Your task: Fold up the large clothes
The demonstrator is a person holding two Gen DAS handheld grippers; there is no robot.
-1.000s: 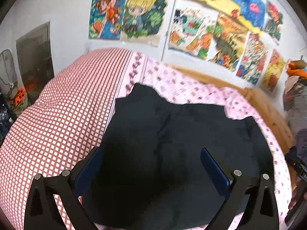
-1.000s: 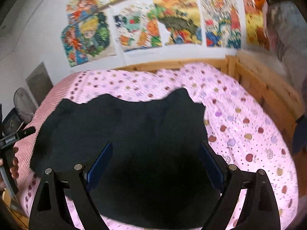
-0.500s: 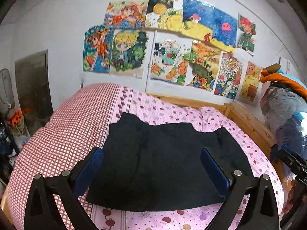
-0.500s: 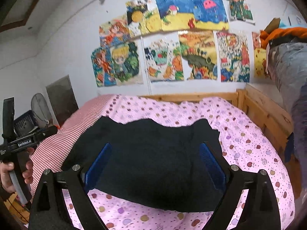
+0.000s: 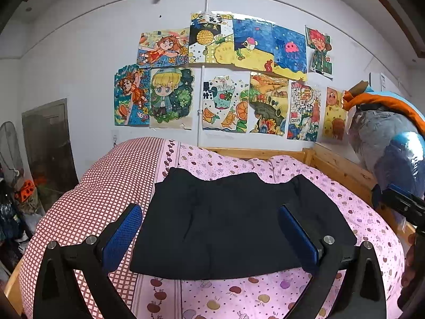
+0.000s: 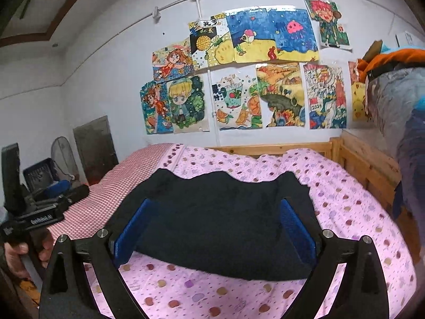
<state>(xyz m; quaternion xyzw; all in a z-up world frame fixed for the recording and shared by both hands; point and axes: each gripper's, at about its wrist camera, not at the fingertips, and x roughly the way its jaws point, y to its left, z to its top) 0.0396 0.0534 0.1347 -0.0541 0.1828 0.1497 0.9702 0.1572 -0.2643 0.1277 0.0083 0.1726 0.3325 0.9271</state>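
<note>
A black garment [image 5: 233,226] lies folded into a flat rectangle on the bed; it shows again in the right wrist view [image 6: 212,226]. My left gripper [image 5: 209,210] hovers above and in front of it, open, with nothing between its blue pads. My right gripper [image 6: 216,203] is likewise open and holds nothing, back from the garment's near edge. The right gripper's body [image 5: 403,207] shows at the right edge of the left wrist view. At the left of the right wrist view, a hand holds the left gripper's body [image 6: 39,218].
The bed carries a pink fruit-print sheet [image 5: 239,292] and a red checked quilt [image 5: 101,194] on its left. A wooden bed frame [image 5: 342,167] runs along the back and right. A pile of clothes [image 5: 385,138] stands at the right; a fan [image 6: 63,156] and clutter at the left.
Both grippers have pulled back and up from the garment, and both views have tilted up to show more wall. The garment lies still on the bed. Both grippers have stayed open.
</note>
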